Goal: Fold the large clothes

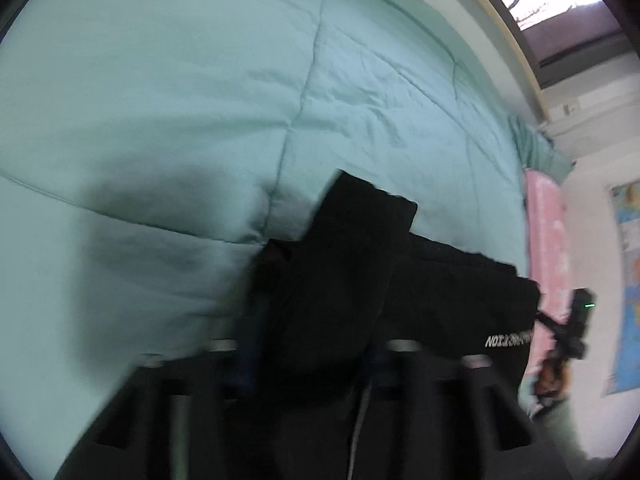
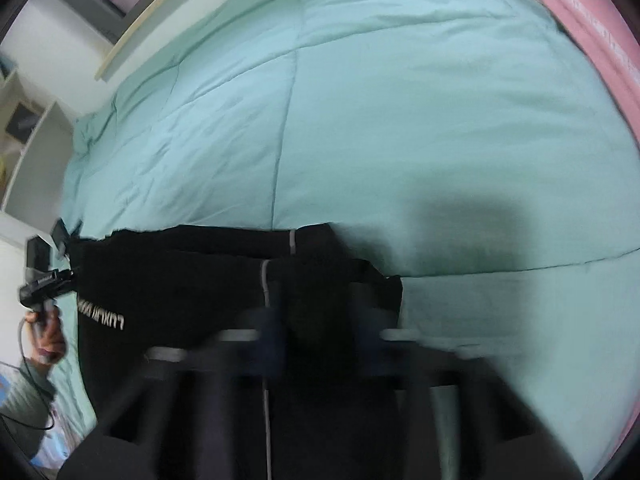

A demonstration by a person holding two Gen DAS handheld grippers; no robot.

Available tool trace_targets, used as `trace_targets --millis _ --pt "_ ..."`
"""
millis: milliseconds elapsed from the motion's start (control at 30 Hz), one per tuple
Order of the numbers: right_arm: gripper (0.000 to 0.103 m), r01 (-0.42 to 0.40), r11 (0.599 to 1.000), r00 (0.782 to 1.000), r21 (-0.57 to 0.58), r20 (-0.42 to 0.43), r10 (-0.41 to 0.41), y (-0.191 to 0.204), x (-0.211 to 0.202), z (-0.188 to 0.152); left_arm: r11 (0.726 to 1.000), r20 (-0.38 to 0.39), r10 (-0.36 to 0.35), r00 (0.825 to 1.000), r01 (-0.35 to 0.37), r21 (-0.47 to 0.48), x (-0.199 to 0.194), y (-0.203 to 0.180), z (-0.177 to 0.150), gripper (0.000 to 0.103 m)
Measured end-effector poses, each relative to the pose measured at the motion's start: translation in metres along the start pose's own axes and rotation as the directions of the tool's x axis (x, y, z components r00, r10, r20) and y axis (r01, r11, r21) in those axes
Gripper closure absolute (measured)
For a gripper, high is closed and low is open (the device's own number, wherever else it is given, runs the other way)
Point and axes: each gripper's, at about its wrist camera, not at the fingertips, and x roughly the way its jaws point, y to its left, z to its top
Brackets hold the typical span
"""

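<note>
white lettering on black garment (image 1: pixel 509 340), illegible

A bed's mint-green quilted comforter (image 1: pixel 200 100) carries a black garment (image 2: pixel 180 280) and pink bedding (image 2: pixel 592 32).

A mint-green quilted comforter (image 1: pixel 200 100) covers the bed. A pink blanket (image 2: pixel 592 32) lies along one edge of it. Beyond that edge, a colourful map poster (image 1: pixel 630 280) hangs on the white wall.

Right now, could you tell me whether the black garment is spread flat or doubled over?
Doubled over, at least partly: the black garment shows one layer edge lying over another on the green quilt, both ends pinched in grippers.
</note>
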Motion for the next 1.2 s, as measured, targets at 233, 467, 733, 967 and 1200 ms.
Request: trace_targets --millis 233,467,733,967,1200 --pt "0.087 -0.021 0.999 0.984 -0.045 0.175 0.029 0.031 -0.144 -0.048 0.992 0.133 -0.121 0.984 0.114 0.060 -0.099 -0.031 -0.059 0.092" --pt "0.087 0.016 0.999 0.984 -0.033 0.177 -0.010 0.034 -0.137 -0.029 0.999 0.168 -0.048 0.985 0.046 0.018 -0.108 -0.030 -0.055 0.088" --pt "0.085 0.086 0.981 0.987 0.174 -0.147 -0.060 -0.017 0.066 -0.011 0.981 -0.036 0.122 0.992 -0.126 -0.149 0.042 0.024 -0.012 0.069" --pt "0.076 0.136 0.980 0.986 0.143 -0.114 -0.120 -0.009 0.039 -0.006 0.950 0.018 -0.085 0.996 0.087 -0.300 0.006 0.074 -0.008 0.045" --pt "0.038 -0.053 0.998 0.996 0.039 0.068 0.050 0.044 -0.053 -0.026 0.941 0.177 -0.076 0.981 0.129 -0.313 -0.078 0.093 -0.021 0.045"
